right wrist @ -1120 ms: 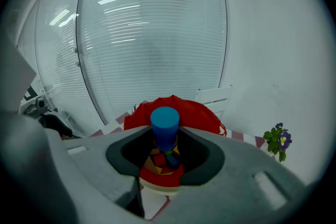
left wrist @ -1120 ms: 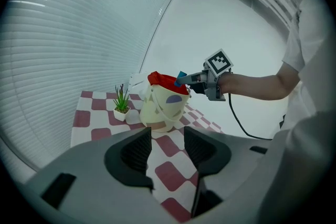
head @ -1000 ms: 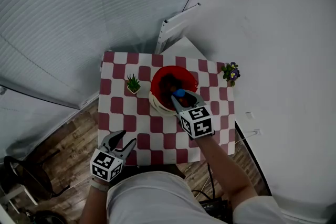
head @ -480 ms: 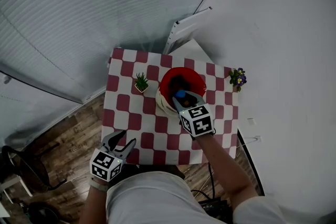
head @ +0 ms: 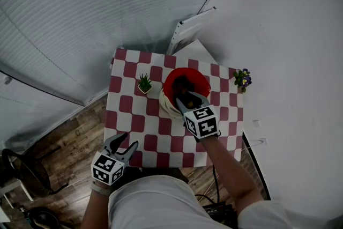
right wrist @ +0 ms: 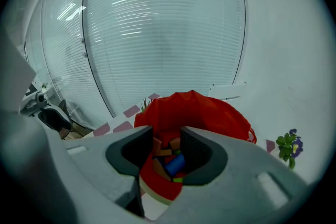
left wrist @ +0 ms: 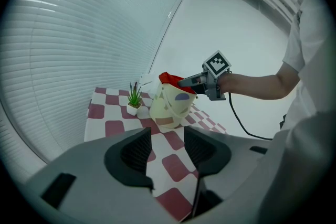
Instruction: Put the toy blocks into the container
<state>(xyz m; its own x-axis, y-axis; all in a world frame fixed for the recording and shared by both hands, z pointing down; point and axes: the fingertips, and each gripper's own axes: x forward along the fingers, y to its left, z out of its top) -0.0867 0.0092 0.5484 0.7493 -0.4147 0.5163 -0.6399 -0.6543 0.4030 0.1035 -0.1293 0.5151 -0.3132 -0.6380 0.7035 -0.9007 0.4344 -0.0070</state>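
Observation:
The container (head: 172, 78) is a cream bucket with a red liner, standing at the back of the checkered table (head: 140, 127). Several toy blocks lie inside it, among them a blue block (right wrist: 175, 162) and brown ones. My right gripper (head: 189, 100) hangs open just over the bucket's near rim with nothing between its jaws; in the right gripper view (right wrist: 167, 150) I look down past the jaws into the liner (right wrist: 210, 113). My left gripper (head: 124, 142) is open and empty at the table's front left edge. From the left gripper view (left wrist: 167, 148) the bucket (left wrist: 169, 108) and right gripper (left wrist: 190, 81) show ahead.
A small green potted plant (head: 144, 83) stands left of the bucket, and a purple-flowered plant (head: 243, 79) sits at the table's back right corner. A white panel (head: 193, 27) leans behind the table. Blinds cover the wall to the left. A chair (head: 21, 179) stands on the floor at lower left.
The blue block that was between my right gripper's jaws has dropped out and now lies in the bucket. The left gripper has stayed put.

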